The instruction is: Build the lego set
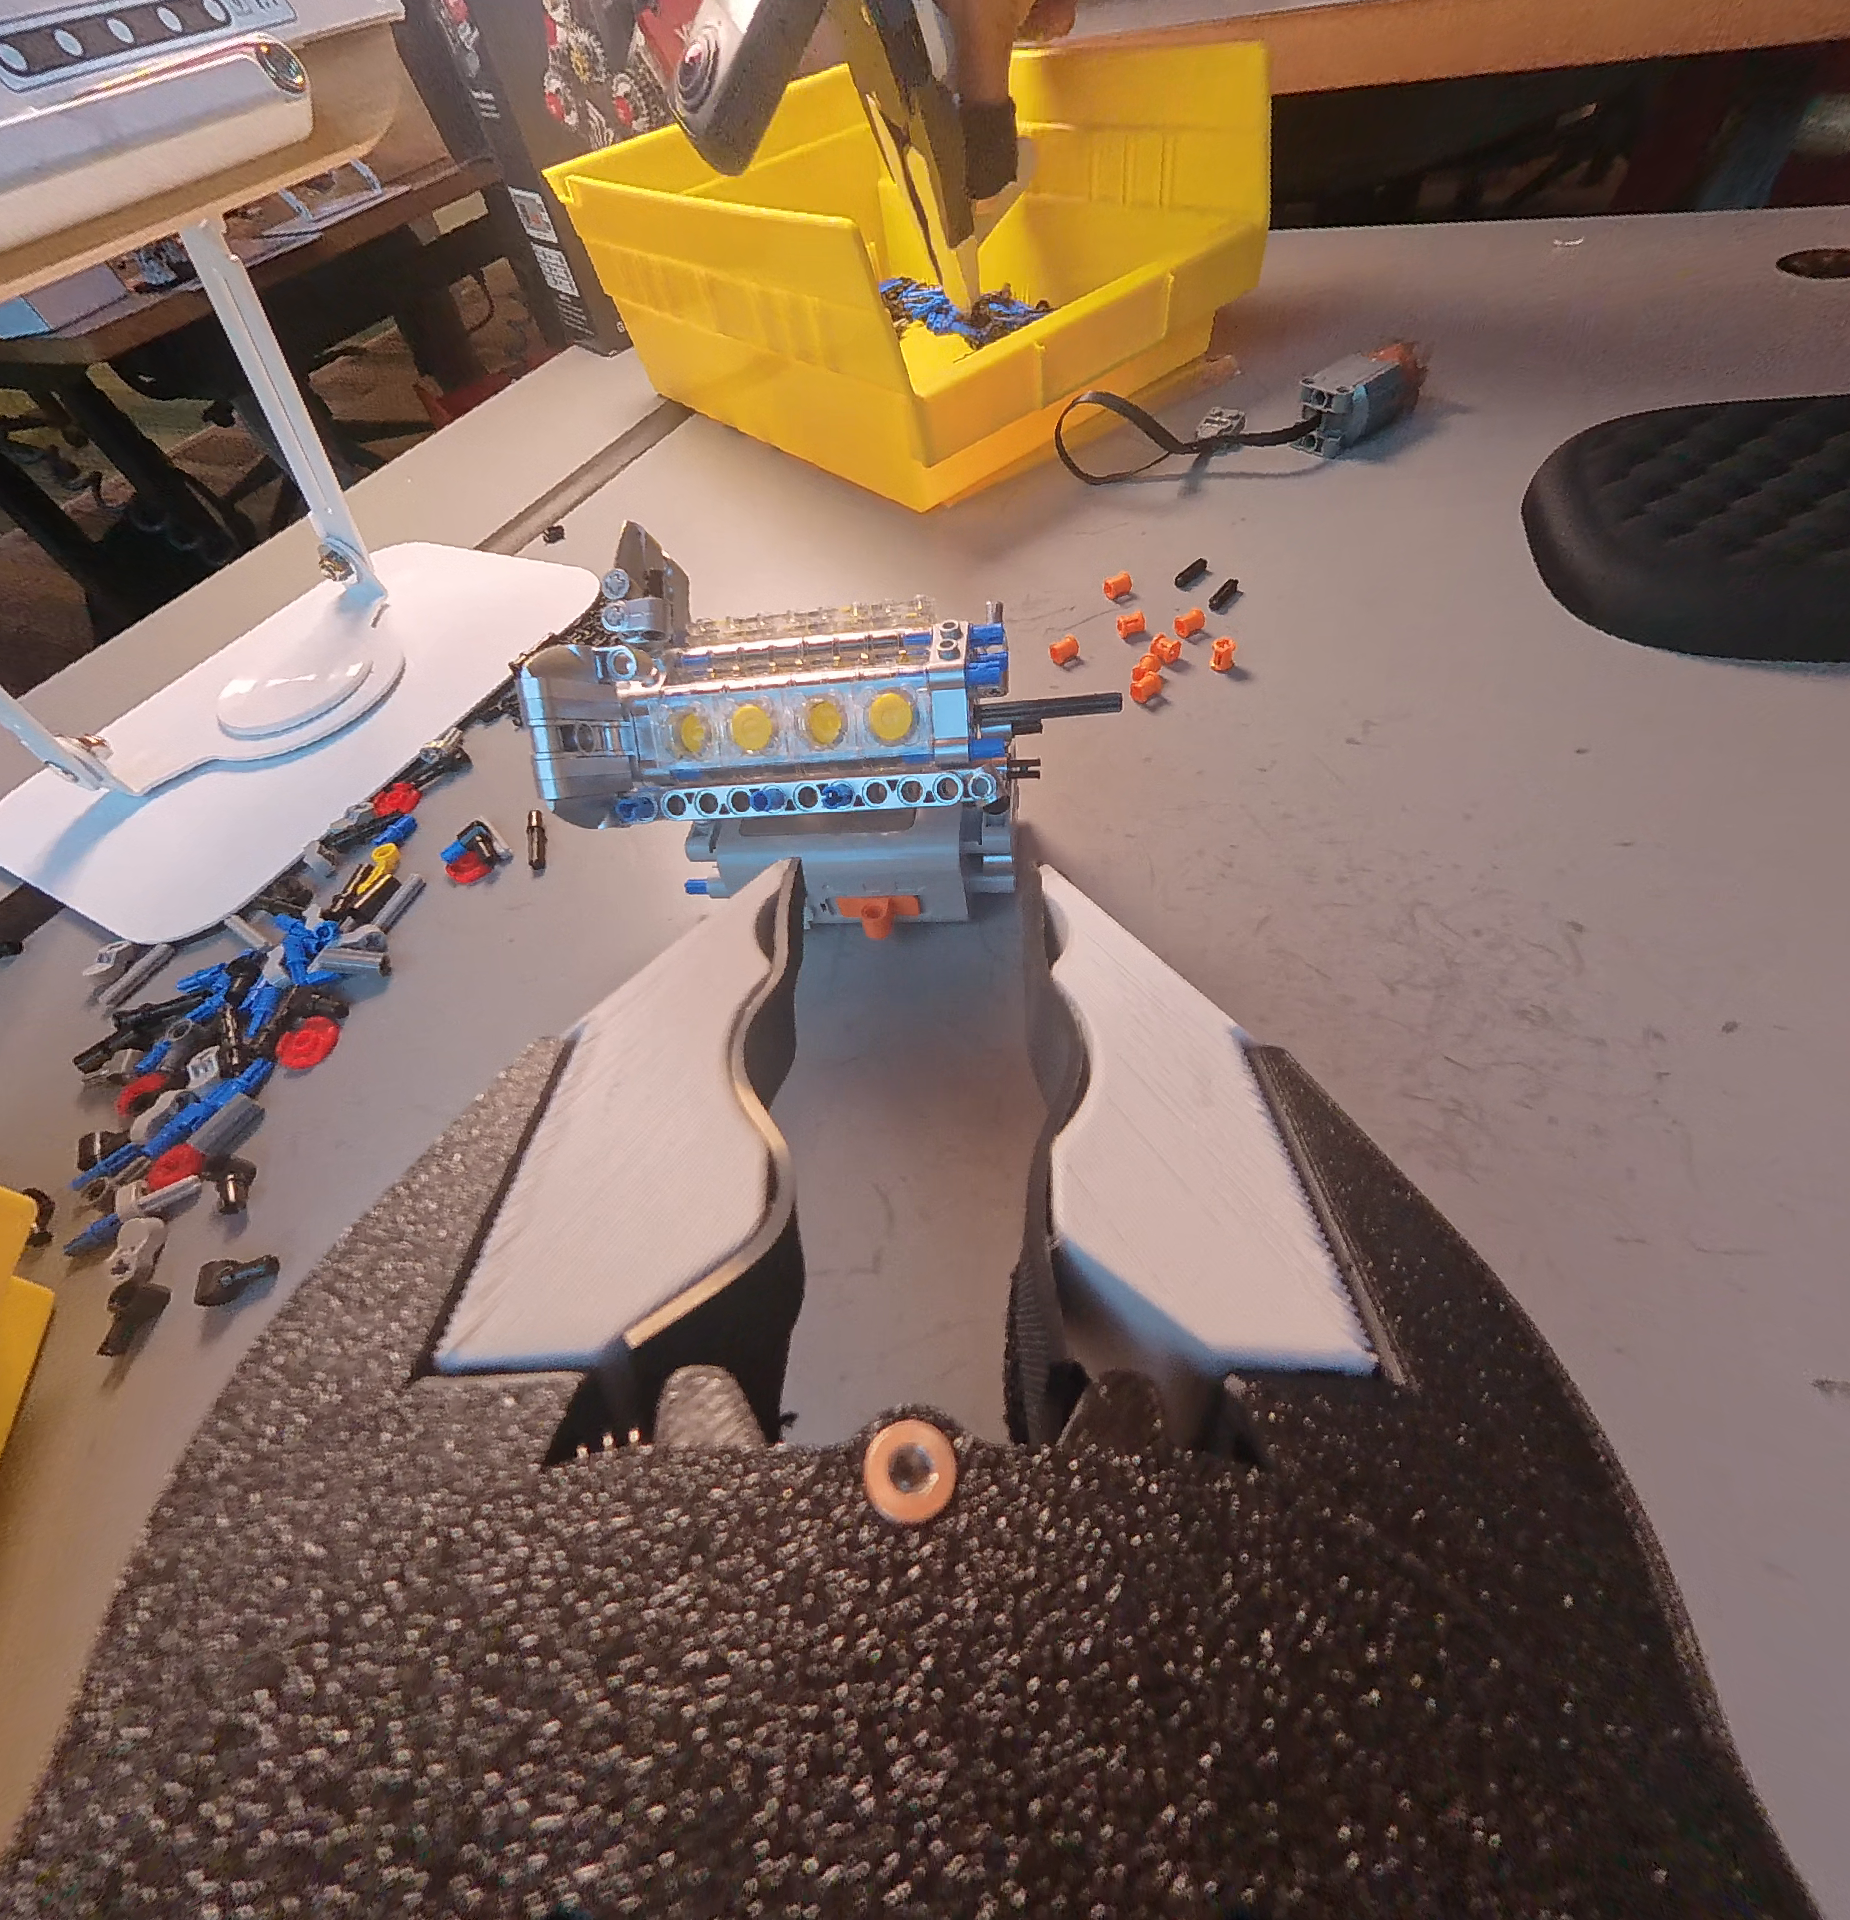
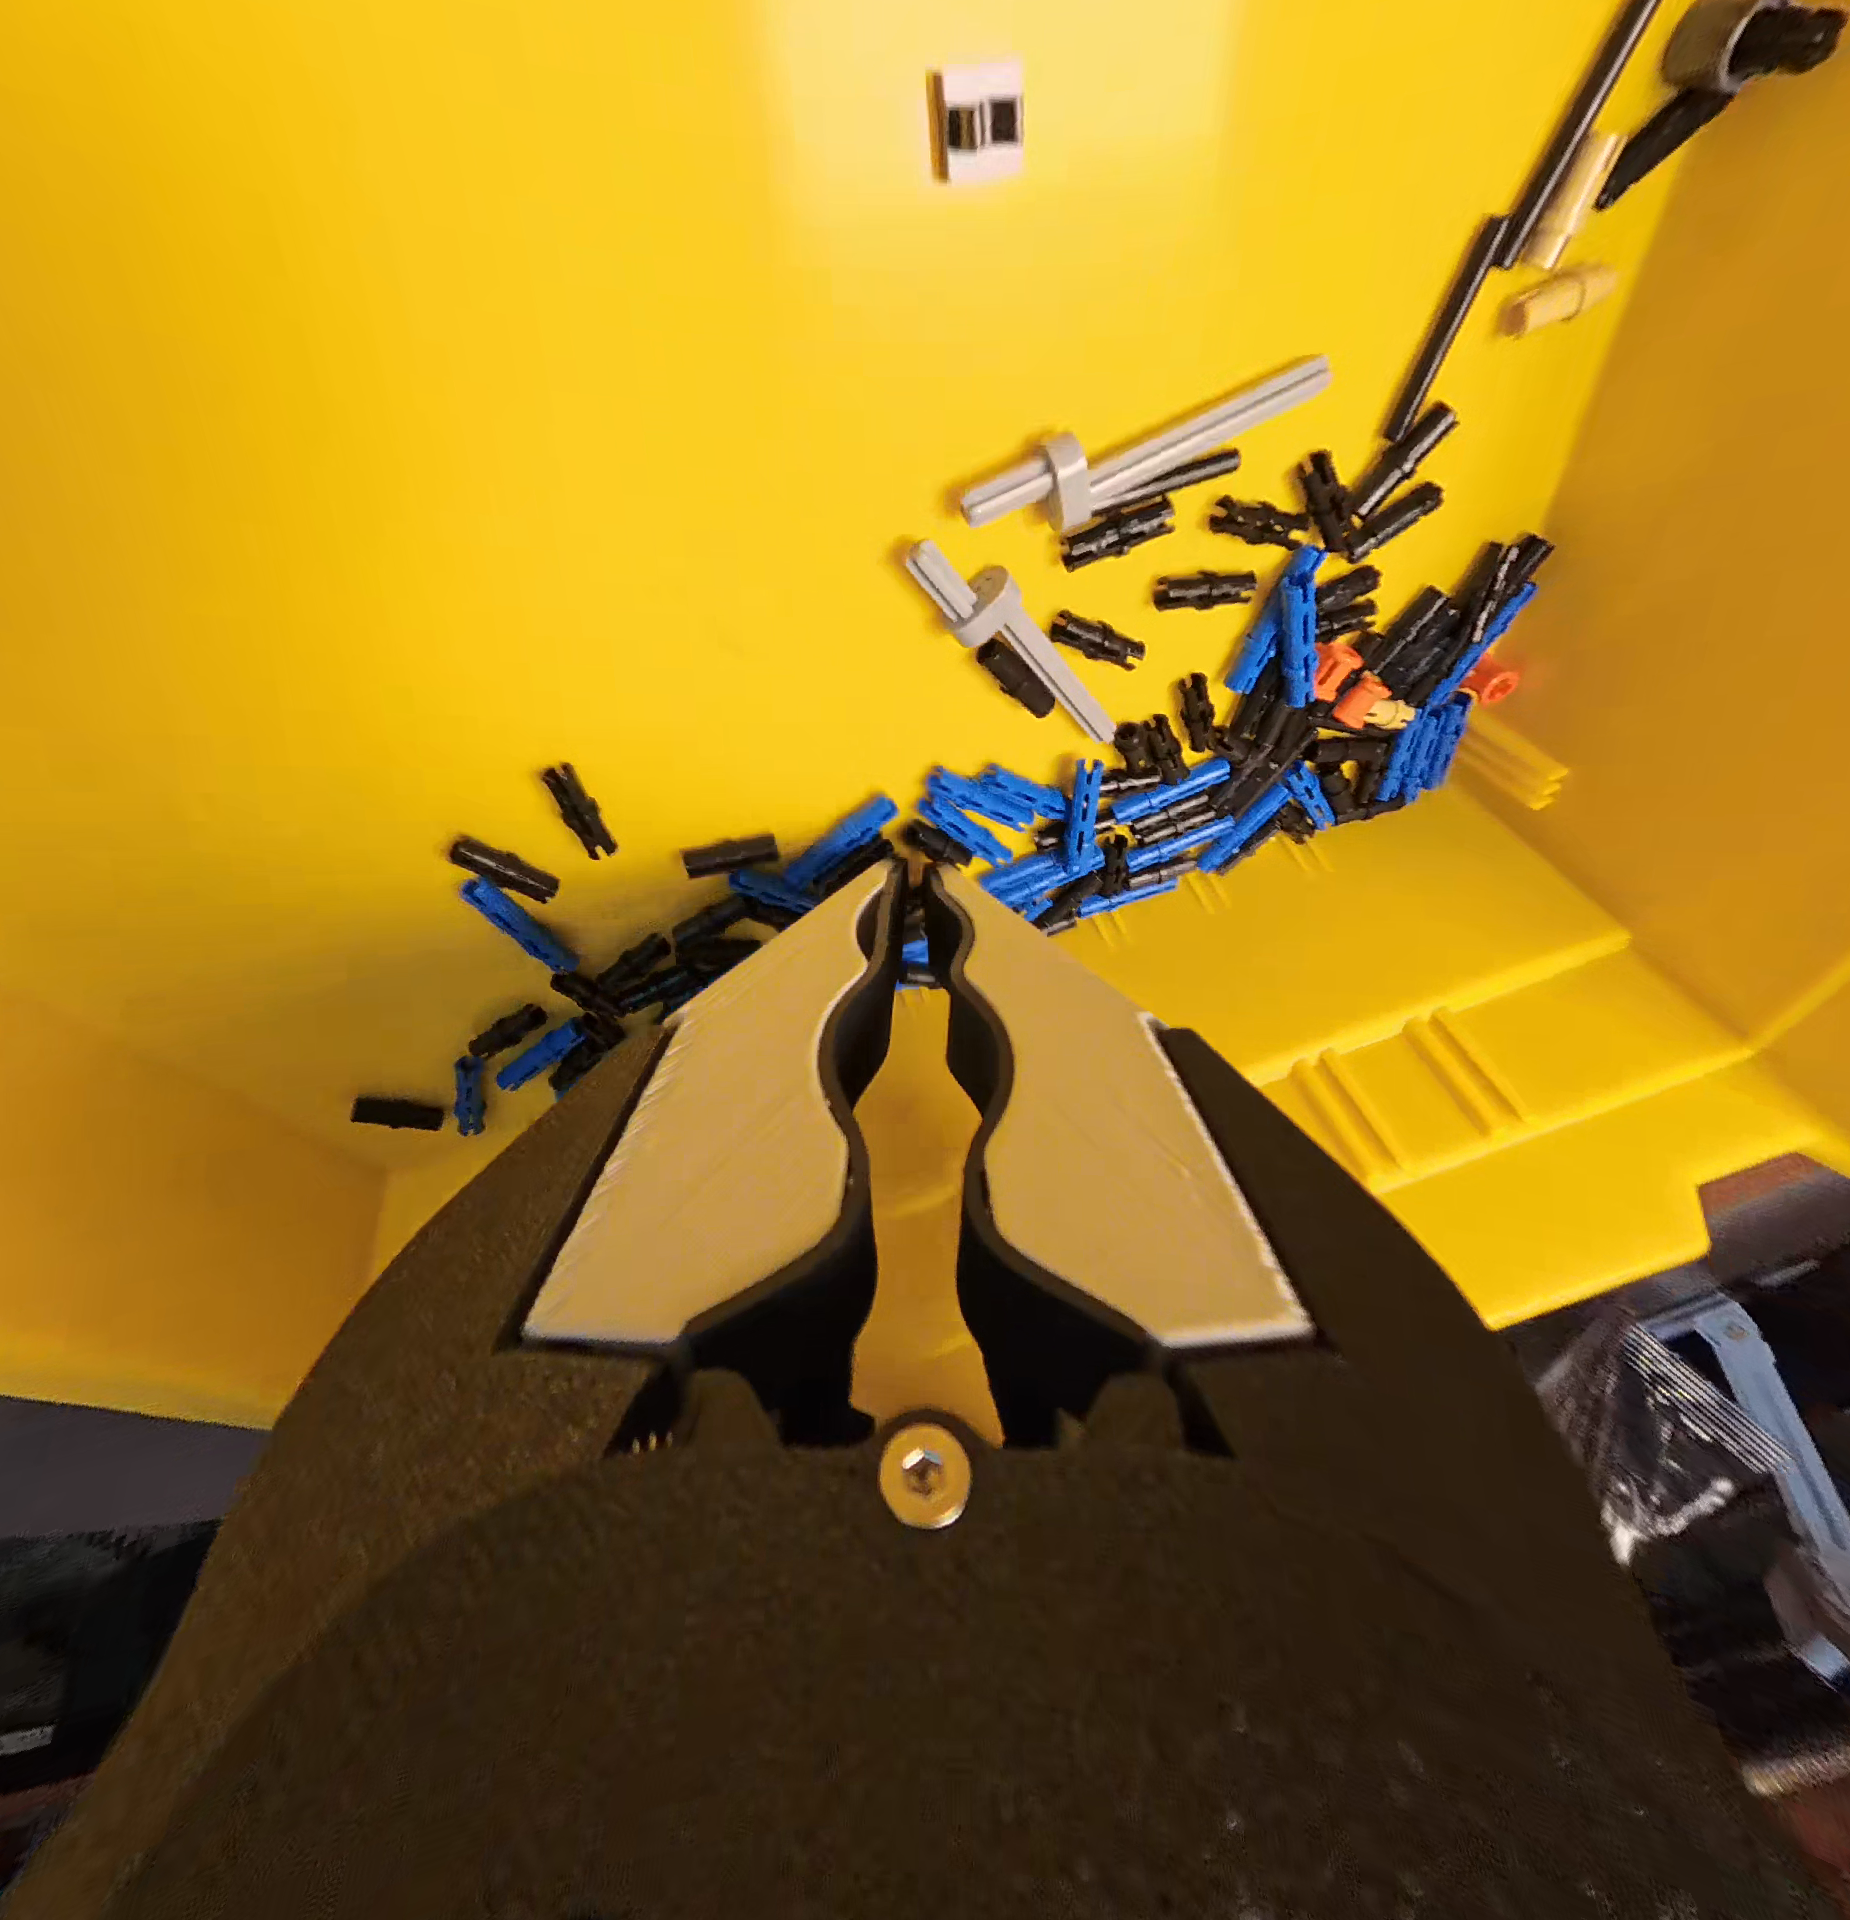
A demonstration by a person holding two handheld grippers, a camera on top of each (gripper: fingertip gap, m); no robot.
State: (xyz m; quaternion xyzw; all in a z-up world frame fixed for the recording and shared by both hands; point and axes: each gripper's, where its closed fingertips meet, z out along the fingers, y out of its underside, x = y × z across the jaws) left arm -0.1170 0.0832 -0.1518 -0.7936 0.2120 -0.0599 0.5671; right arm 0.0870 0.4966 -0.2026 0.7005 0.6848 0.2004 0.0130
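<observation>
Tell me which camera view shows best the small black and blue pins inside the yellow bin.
The right wrist view: the black and blue pins lie close and sharp on the floor of the yellow bin, at the tips of the right gripper. The left wrist view shows them only as a small dark heap behind the bin's wall.

Warm, bright light falls from above my tabletop (image 1: 1316,935); the white lamp base (image 1: 277,717) glares. Inside the yellow bin (image 2: 485,416) a pale hotspot glows. Edges bend, wide-angle; my fingers (image 2: 755,1122) look slightly blurred.

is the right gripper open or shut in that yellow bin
Nearly shut. The right gripper has its jaws a narrow slit apart, tips down among the blue and black pins in the yellow bin; whether it grips one is unclear.
</observation>
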